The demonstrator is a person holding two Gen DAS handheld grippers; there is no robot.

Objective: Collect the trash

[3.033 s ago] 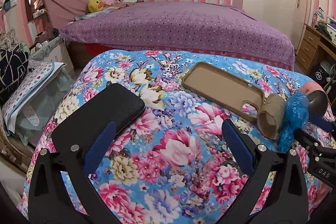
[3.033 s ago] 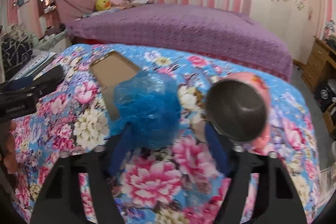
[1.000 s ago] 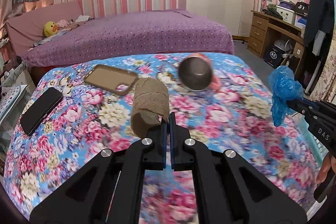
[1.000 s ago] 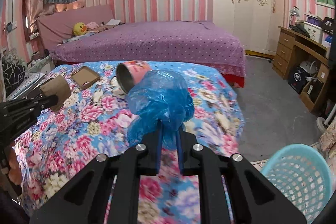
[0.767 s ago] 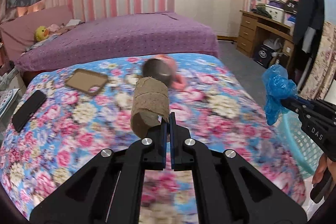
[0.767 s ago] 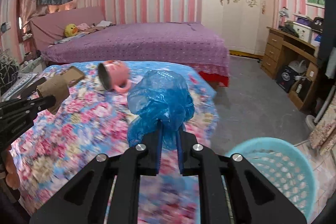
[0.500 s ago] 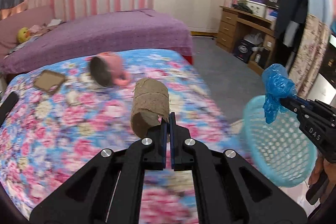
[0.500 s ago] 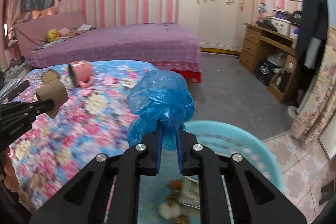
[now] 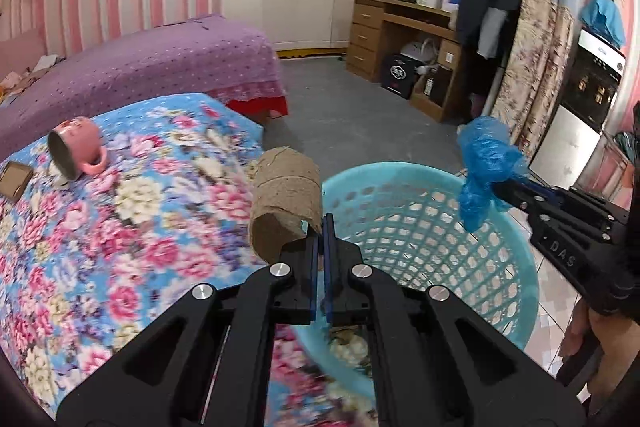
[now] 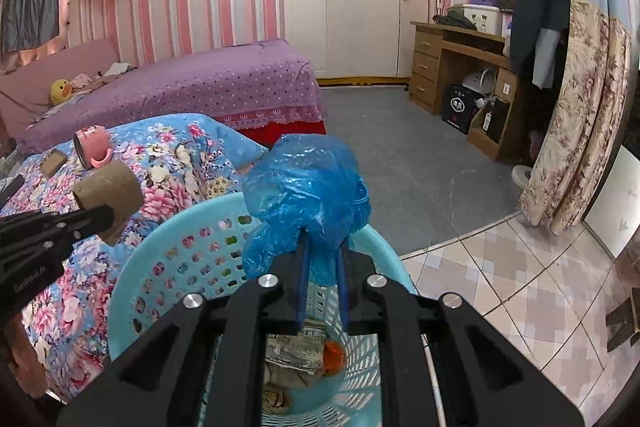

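Note:
My left gripper (image 9: 319, 227) is shut on the wall of a brown cardboard tube (image 9: 286, 199) and holds it at the near rim of a light blue plastic basket (image 9: 420, 223). My right gripper (image 10: 322, 251) is shut on a crumpled blue plastic bag (image 10: 306, 199) and holds it over the same basket (image 10: 168, 251), which holds several pieces of trash (image 10: 298, 349). The bag (image 9: 486, 163) also shows at the right of the left wrist view, and the tube (image 10: 108, 193) at the left of the right wrist view.
A pink mug (image 9: 76, 151) lies on its side on the floral blanket (image 9: 120, 211) beside a tan phone case (image 9: 14, 177). A purple bed (image 10: 200, 83) stands behind. A wooden desk (image 10: 452, 63) and a floral curtain (image 10: 576, 115) stand at the right, past grey carpet.
Both grippers have swung right from the floral blanket to the blue basket, carrying the tube and the bag. The basket now lies directly beneath them.

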